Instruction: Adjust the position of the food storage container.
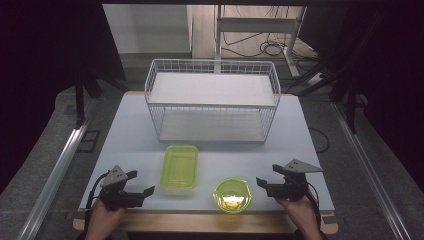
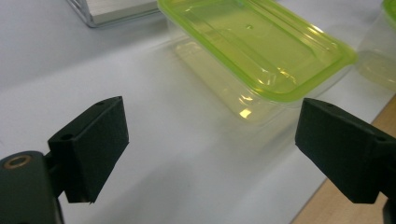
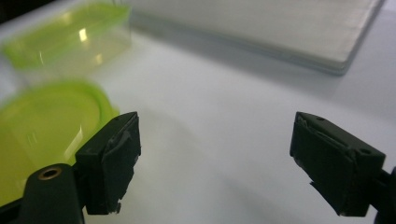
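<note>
A rectangular clear container with a green lid point(image 1: 180, 166) lies on the white table point(image 1: 125, 130), also close ahead in the left gripper view point(image 2: 261, 51). A round green-lidded container point(image 1: 232, 195) stands near the front edge, and its lid point(image 3: 42, 135) shows in the right gripper view. My left gripper point(image 1: 142, 183) rests at the front left, open, nothing between its jaws, pointing at the rectangular container. My right gripper point(image 1: 267, 176) sits at the front right, open and empty, just right of the round container.
A white wire rack point(image 1: 212, 102) with two shelves stands at the back middle of the table; its base point(image 3: 289, 32) shows in the right gripper view. The table's wooden front edge point(image 1: 200, 222) runs below the grippers. Metal rails flank the table.
</note>
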Demonstrator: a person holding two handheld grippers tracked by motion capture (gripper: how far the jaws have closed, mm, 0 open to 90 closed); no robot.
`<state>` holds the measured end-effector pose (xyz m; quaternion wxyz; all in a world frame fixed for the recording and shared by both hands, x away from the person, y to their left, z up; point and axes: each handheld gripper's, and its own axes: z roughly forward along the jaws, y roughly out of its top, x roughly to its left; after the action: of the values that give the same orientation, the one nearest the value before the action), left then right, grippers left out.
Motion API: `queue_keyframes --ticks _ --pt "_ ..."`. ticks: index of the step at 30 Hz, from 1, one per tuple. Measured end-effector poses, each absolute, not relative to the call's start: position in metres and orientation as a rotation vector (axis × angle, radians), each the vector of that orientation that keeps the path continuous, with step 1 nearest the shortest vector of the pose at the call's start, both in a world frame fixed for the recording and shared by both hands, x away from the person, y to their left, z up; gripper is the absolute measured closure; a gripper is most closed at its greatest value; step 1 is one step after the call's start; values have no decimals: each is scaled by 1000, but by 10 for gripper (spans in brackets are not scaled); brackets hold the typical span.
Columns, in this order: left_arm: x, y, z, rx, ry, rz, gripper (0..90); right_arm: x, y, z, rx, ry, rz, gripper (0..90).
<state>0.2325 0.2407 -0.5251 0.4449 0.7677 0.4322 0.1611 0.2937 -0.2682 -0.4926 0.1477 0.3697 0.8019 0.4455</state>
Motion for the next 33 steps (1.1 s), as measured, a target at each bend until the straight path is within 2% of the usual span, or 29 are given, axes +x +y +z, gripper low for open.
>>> queue_keyframes --ticks 5,16,20,27,33 --pt "230 236 -526 1904 1043 475 69 296 -264 -496 1087 2356 1266 195" --pt "230 234 -528 1907 991 529 51 296 -260 -499 1090 2392 1224 222" --pt "230 236 -529 1906 989 523 50 295 -259 -498 1093 2397 1222 256" --pt "231 237 -530 1907 996 522 50 292 -257 -492 1069 2391 1215 391" --pt "231 235 -531 1924 997 539 22 283 -251 -480 1015 2404 1231 666"
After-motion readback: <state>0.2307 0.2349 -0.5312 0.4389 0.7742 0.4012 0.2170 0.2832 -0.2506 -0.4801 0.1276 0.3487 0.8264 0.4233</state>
